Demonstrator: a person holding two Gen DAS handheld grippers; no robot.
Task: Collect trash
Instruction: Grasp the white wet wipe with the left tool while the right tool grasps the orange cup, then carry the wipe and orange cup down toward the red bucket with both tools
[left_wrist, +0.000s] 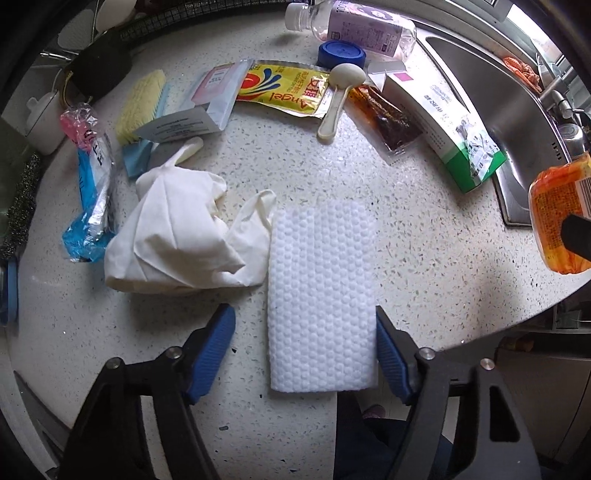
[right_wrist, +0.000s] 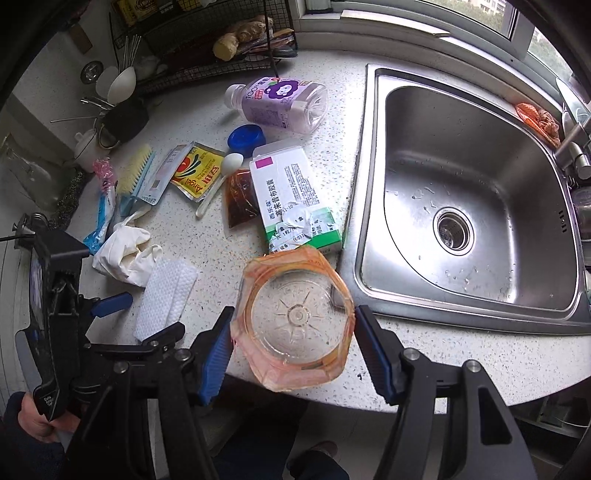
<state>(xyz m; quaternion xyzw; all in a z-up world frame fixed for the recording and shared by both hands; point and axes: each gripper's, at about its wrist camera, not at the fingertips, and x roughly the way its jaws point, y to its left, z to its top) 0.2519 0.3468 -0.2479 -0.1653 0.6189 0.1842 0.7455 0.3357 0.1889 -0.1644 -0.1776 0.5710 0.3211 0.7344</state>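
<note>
Left tongs (left_wrist: 304, 350): we hold them pointing down over the tabletop (left_wrist: 424, 229), jaws apart and released; the white embossed wipe (left_wrist: 319, 295) lies flat between the two blue pads, the right pad at its edge, the left pad clear of it.
Right tongs (right_wrist: 293, 345): we have them clenched on an orange-wrapped clear plastic cup (right_wrist: 295, 319), both pads pressing its sides, the cup lifted off the tabletop just short of the sink (right_wrist: 480, 206).
Step in hand: we judge one piece of trash is already carried on the right, and the left is lining up on the wipe.
Other trash: beyond the left tongs lie the crumpled white gloves (left_wrist: 177, 229), a yellow sachet (left_wrist: 284, 86), a spoon (left_wrist: 338, 99), a green-and-white box (left_wrist: 443, 122) and a bottle (left_wrist: 354, 26).
Next move calls for: we lower the left tongs until the pads meet the tabletop, then squeeze so the thin wipe bunches up instead of sliding.
Risk: a flat sheet may slip out; the cup's wrapper looks loose.
</note>
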